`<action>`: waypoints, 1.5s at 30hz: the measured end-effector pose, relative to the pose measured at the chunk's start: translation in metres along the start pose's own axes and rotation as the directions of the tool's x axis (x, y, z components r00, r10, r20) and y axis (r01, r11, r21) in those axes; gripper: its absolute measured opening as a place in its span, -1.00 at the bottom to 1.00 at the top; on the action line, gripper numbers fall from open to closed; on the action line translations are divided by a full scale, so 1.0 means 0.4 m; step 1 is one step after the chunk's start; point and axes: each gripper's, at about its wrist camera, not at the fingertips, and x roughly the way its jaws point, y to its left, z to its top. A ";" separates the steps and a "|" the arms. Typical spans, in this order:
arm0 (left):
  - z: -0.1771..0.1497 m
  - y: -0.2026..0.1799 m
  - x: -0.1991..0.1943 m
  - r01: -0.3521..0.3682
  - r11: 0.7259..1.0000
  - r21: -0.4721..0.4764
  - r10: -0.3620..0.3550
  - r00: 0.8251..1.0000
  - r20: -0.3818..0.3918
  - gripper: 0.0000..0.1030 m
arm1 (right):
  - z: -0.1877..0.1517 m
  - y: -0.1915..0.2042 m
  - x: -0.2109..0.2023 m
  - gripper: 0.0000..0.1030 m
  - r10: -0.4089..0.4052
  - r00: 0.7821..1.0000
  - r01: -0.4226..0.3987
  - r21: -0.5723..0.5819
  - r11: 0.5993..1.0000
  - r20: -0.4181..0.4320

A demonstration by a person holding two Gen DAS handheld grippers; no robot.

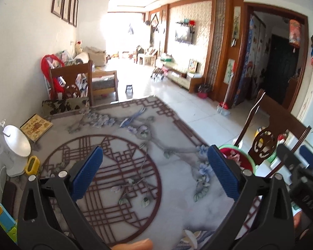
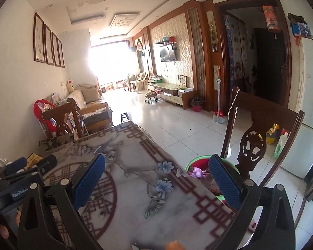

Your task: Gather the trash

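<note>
Both grippers over the patterned tabletop (image 1: 177,198), jaws spread and holding nothing.
Left gripper (image 1: 154,166) and right gripper (image 2: 156,174) faced the table's right edge beside the green-rimmed trash bin (image 2: 195,160).

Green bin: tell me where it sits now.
The green bin stands on the floor off the table's right edge, beside the carved wooden chair, in both views.

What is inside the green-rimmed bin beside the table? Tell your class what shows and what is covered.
The bin has a red lining and holds crumpled pink and purple wrappers. The right gripper's finger and the table edge cover its lower contents.
</note>
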 end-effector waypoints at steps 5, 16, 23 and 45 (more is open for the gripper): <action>0.015 0.004 -0.004 0.019 1.000 -0.020 -0.019 1.000 0.007 0.90 | -0.002 -0.002 -0.005 0.87 -0.014 1.000 0.014 -0.005 1.000 -0.005; 0.012 0.009 0.008 0.014 0.999 -0.031 -0.015 0.999 -0.032 0.90 | -0.011 0.000 -0.003 0.87 -0.016 1.000 0.016 -0.017 1.000 -0.018; 0.009 0.004 0.008 0.001 1.000 -0.015 -0.001 0.999 -0.034 0.90 | -0.015 0.003 0.003 0.87 -0.013 1.000 0.013 -0.025 1.000 -0.026; 0.005 0.020 0.028 0.020 0.999 -0.041 -0.023 0.997 -0.073 0.90 | -0.031 -0.007 0.017 0.87 -0.013 0.999 0.012 -0.031 0.999 -0.050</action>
